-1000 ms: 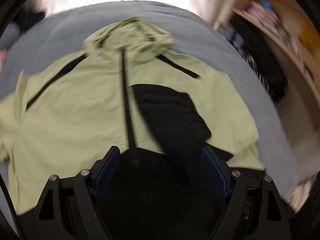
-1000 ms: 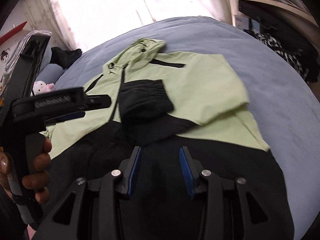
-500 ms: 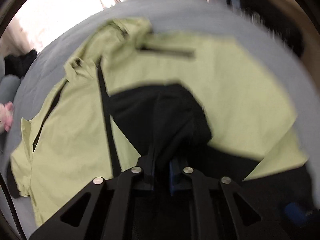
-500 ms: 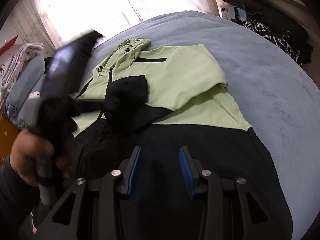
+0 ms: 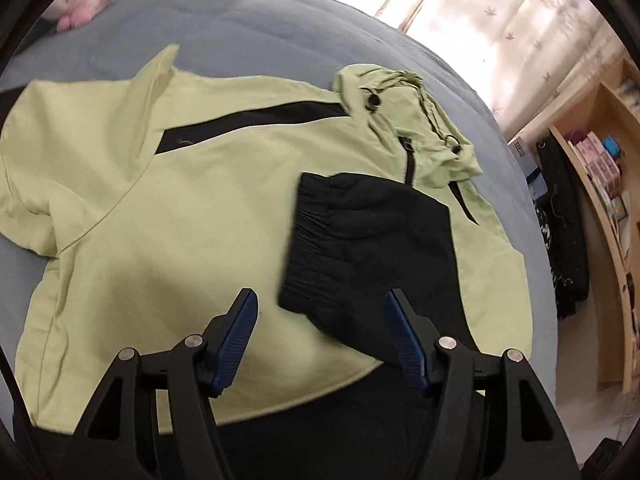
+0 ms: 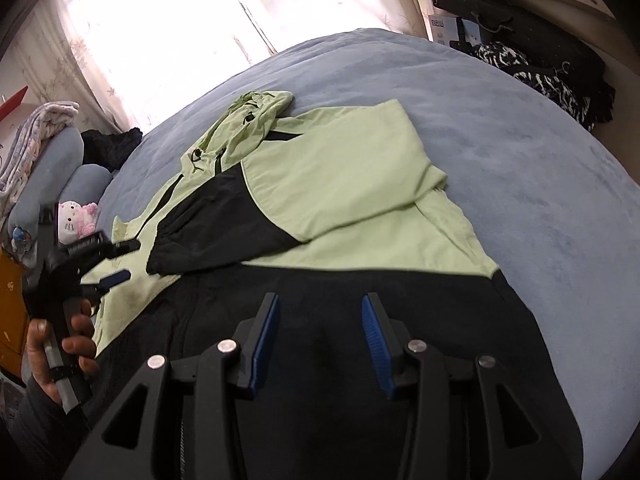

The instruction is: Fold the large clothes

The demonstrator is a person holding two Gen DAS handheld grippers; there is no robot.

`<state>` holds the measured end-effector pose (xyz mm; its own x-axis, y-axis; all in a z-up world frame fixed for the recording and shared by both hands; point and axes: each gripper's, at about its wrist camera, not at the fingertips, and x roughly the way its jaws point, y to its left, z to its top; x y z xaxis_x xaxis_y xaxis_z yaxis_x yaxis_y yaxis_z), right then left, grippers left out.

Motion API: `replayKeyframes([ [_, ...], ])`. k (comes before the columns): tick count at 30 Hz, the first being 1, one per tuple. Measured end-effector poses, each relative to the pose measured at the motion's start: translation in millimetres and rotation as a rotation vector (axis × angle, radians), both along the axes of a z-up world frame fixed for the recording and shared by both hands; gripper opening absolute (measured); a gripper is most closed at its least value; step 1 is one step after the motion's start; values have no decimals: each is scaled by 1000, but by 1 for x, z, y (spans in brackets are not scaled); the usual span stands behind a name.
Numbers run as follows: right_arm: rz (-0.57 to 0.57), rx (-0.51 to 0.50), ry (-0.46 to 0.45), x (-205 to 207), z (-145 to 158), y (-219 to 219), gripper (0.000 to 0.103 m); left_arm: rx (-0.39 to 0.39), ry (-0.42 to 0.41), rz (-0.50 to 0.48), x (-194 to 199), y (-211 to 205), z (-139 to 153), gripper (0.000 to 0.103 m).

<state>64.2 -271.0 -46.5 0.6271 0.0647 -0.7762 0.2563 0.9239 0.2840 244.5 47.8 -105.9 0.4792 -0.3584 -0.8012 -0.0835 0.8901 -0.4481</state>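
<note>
A light green and black hooded jacket (image 5: pixel 168 208) lies flat on a blue bed; it also shows in the right wrist view (image 6: pixel 340 184). Its right sleeve is folded across the chest, and the black cuff (image 5: pixel 360 248) rests near the zip. My left gripper (image 5: pixel 320 300) is open and empty, just above the cuff's near edge. It shows at the left of the right wrist view (image 6: pixel 116 262), held by a hand. My right gripper (image 6: pixel 318 300) is open and empty above the jacket's black hem (image 6: pixel 360 320).
The blue bed (image 6: pixel 520 160) extends right of the jacket. Pillows and a pink plush toy (image 6: pixel 78 216) lie at the left. A wooden shelf (image 5: pixel 600 208) with dark clothes hanging below it stands at the right. A bright curtained window is behind the bed.
My left gripper was shut on the black cuff half a second ago; it has let go, opened and swung left. The cuff now lies on the chest. My right gripper stayed open.
</note>
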Motion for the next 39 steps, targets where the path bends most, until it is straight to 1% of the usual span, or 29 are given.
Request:
replayKeyframes([
  [2,-14,-3,-7,13,8,-3,45,-14,3,-6,6,5,-2,64],
  [3,-23,-4,-12,18,11,-6,50,-14,3,-16,11,5,-3,65],
  [4,-41,-9,-23,29,17,-13,53,-9,4,-29,18,5,-6,65],
  [6,-72,-20,-33,48,25,-27,64,20,6,-71,31,-1,-11,65],
  [7,-95,-28,-25,65,28,-40,65,39,10,-94,39,-6,-14,65],
  [9,-105,-23,-15,91,30,-61,65,60,24,-137,51,-15,-21,65],
  [10,-112,-29,7,112,28,-79,65,67,34,-155,57,-20,-25,65],
  [12,-108,-25,37,138,21,-103,65,79,54,-200,67,-30,-32,65],
  [14,-113,-34,84,166,10,-129,65,101,49,-228,73,-38,-34,64],
  [15,-105,-19,102,178,3,-141,65,117,39,-237,75,-42,-34,61],
  [16,-104,-1,116,190,-5,-154,65,140,28,-245,78,-46,-33,48],
  [17,-106,21,132,200,-14,-164,65,156,25,-248,81,-48,-33,40],
  [18,-101,37,147,207,-22,-169,65,163,26,-252,85,-51,-34,26],
  [20,-95,51,206,226,-46,-176,65,148,28,-247,95,-52,-34,26],
  [21,-93,53,228,230,-53,-176,62,155,21,-243,99,-54,-32,25],
  [22,-80,71,244,235,-64,-175,56,164,12,-242,101,-55,-31,25],
  [23,-58,81,250,239,-70,-172,26,180,-2,-244,103,-58,-28,24],
  [24,-37,67,246,243,-72,-168,2,202,-18,-243,105,-61,-24,23],
  [25,-46,30,235,243,-68,-165,2,225,-41,-233,107,-63,-19,22],
  [26,-70,-8,196,241,-60,-164,1,236,-64,-219,107,-62,-14,22],
  [27,-101,-30,124,236,-48,-165,1,240,-91,-198,107,-60,-8,22],
  [28,-127,-33,77,234,-42,-167,1,231,-106,-185,108,-57,-5,22],
  [29,-148,-38,69,233,-42,-169,1,235,-103,-175,109,-57,-5,22],
  [32,-143,-55,192,243,-68,-168,4,295,-52,-178,113,-63,-23,22],
  [33,-140,-55,213,244,-72,-168,6,302,-39,-181,113,-64,-29,24],
  [34,-149,-42,210,240,-70,-168,7,306,-35,-179,113,-64,-32,25],
  [35,-165,-15,204,235,-65,-171,11,295,-38,-176,112,-62,-32,26],
  [37,-184,37,184,226,-53,-175,22,260,-48,-175,108,-56,-25,29],
  [39,-200,51,139,212,-32,-178,40,250,-59,-189,102,-52,-17,29],
])
